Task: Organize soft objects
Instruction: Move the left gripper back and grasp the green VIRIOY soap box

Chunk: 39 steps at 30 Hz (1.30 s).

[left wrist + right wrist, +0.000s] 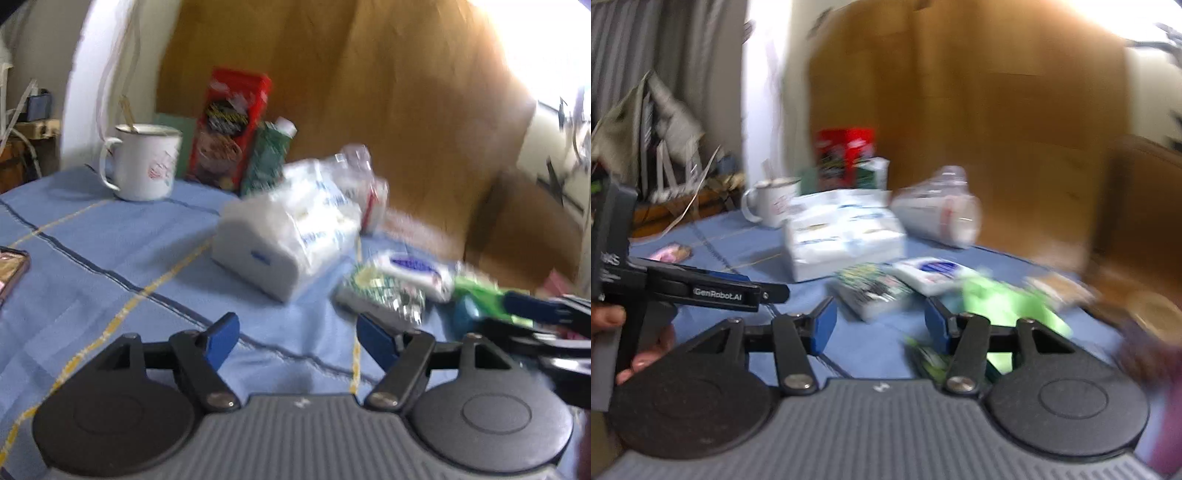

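A blue-clothed desk (92, 258) was seen carrying a large white tissue pack (284, 236), lying well ahead of the left tool (297, 338), whose fingers were spread with nothing between them. Smaller packets (875, 291) were found just ahead of the right tool (881, 325), likewise spread and holding nothing.
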Each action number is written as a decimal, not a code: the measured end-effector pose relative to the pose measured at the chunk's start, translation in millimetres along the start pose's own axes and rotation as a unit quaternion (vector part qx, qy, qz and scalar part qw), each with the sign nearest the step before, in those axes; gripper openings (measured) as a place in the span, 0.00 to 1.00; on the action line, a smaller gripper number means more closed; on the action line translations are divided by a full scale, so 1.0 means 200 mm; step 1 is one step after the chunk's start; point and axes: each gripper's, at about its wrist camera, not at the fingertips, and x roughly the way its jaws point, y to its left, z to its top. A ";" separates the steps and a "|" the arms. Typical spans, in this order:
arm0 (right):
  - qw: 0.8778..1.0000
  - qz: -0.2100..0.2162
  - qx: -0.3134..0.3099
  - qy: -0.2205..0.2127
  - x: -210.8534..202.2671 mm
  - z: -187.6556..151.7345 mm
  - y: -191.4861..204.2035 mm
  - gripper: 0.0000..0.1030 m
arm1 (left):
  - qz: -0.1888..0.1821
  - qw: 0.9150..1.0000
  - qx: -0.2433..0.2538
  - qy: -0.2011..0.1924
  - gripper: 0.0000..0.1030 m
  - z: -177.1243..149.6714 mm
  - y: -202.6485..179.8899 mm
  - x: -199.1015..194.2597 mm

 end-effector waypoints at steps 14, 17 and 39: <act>0.993 0.023 0.043 0.112 0.56 0.13 -0.10 0.72 | -0.025 0.999 -0.009 -0.033 0.79 -0.01 0.01 -0.03; 0.989 0.047 0.056 0.128 0.52 0.10 -0.08 0.65 | -0.029 0.999 -0.016 -0.031 0.79 -0.01 0.02 -0.03; 0.992 0.072 0.049 0.095 0.06 -0.14 0.09 0.55 | -0.077 0.997 -0.004 0.029 0.83 -0.01 0.01 0.02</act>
